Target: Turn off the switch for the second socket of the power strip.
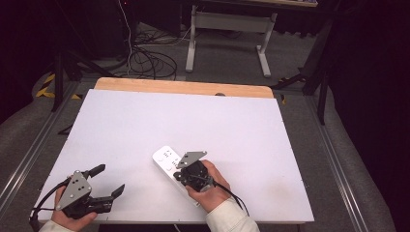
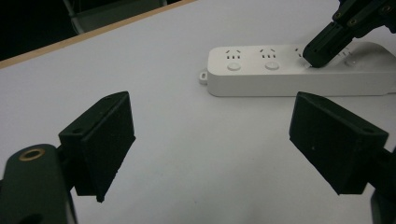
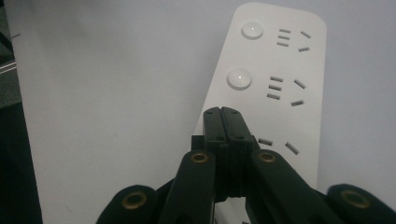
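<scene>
One power strip [image 1: 170, 164] lies near-centre on white table [image 1: 232, 125]. R gripper [image 3: 222, 116] jaws together, tip on strip's 3rd button, prob pressing switch. Push straight down, avoid sliding strip. L gripper [image 1: 110, 180] jaws apart, idle beside; could steady strip end.

Glossy white plastic power strip [image 3: 275, 84], matt table [image 1: 145, 125].
</scene>
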`<state>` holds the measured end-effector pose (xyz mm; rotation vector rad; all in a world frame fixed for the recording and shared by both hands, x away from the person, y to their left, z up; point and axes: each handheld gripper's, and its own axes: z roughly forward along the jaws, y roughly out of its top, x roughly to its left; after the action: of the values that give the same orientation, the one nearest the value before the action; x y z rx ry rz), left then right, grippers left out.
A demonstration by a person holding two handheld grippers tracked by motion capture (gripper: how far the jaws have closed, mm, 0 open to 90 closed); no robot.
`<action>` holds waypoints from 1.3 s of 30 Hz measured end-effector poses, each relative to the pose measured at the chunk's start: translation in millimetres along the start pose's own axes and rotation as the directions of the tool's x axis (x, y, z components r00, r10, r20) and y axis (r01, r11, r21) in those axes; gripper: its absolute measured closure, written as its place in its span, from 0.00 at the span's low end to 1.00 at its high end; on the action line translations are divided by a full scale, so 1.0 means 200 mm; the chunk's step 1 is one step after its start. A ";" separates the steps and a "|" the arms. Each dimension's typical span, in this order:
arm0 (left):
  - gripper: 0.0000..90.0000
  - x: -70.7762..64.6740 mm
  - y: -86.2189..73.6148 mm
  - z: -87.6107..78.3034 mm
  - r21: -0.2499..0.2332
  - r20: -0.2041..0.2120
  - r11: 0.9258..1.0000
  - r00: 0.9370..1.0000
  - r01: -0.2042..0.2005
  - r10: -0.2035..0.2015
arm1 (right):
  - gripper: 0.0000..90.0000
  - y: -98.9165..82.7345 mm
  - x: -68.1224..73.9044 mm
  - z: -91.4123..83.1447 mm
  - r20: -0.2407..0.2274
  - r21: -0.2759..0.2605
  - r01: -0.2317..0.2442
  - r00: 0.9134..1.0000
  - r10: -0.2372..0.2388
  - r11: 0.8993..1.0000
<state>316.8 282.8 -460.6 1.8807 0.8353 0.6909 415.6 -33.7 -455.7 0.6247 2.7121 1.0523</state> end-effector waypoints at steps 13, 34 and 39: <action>0.16 -0.01 0.00 0.00 0.001 -0.002 1.000 1.000 -0.001 0.001 | 1.00 0.01 0.00 0.00 0.007 0.013 -0.021 1.000 0.021 1.000; 0.16 0.00 0.00 0.00 0.000 0.000 1.000 1.000 -0.002 0.002 | 1.00 0.04 0.03 -0.08 -0.003 -0.079 -0.013 1.000 0.013 0.997; 0.16 0.00 0.00 0.00 0.001 -0.001 1.000 1.000 0.001 -0.001 | 1.00 0.06 0.04 -0.14 0.004 -0.115 -0.003 1.000 0.003 0.993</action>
<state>316.9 281.9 -460.8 1.8809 0.8377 0.6904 404.3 -40.1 -426.8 0.6106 2.6245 1.1966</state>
